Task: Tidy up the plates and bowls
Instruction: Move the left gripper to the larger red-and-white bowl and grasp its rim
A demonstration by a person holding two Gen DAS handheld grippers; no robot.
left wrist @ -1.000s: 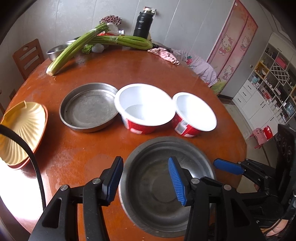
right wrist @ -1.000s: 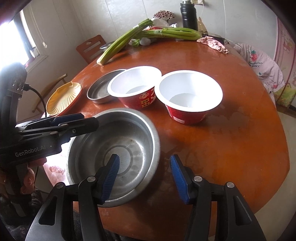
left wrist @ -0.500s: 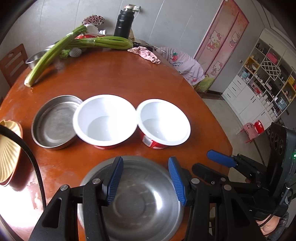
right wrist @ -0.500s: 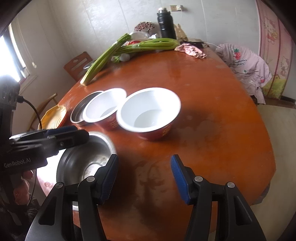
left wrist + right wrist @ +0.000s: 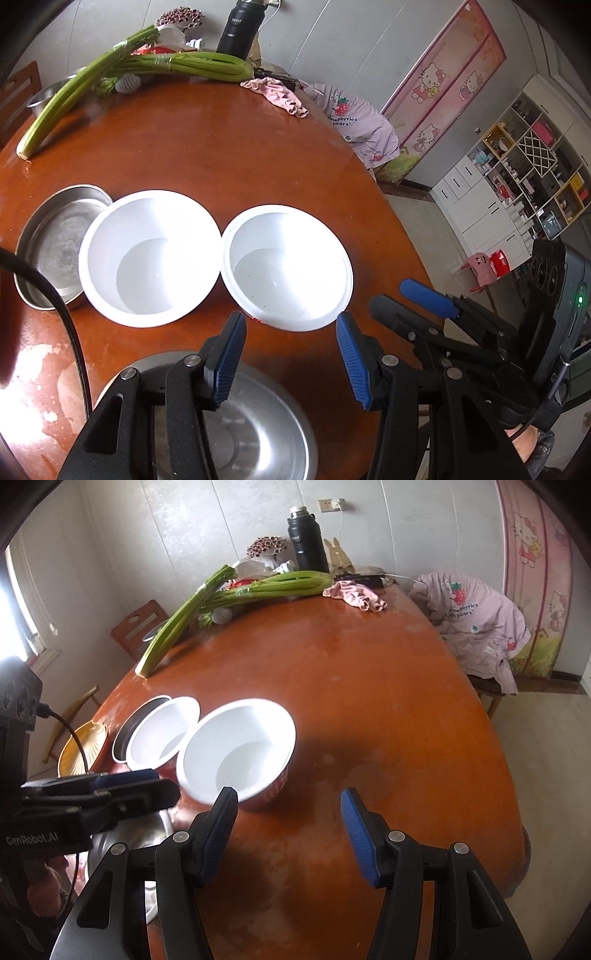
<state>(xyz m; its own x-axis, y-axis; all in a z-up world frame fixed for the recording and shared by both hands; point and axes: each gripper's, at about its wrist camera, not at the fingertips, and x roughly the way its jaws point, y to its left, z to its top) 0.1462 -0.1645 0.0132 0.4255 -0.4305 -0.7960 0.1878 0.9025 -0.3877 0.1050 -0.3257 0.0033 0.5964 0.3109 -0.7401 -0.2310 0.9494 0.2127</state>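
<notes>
Moved: your left hand-held gripper (image 5: 290, 356) went from steel bowl (image 5: 258, 424) toward white bowl (image 5: 286, 267).
Hand-held grippers: both released, yours empty; right hand-held gripper (image 5: 288, 834) included.

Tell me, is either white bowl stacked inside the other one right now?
No, the two white bowls sit side by side on the table, rims nearly touching, each showing its own empty inside.

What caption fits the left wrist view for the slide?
Open left claw above a steel basin, facing two white bowls on the table.
</notes>
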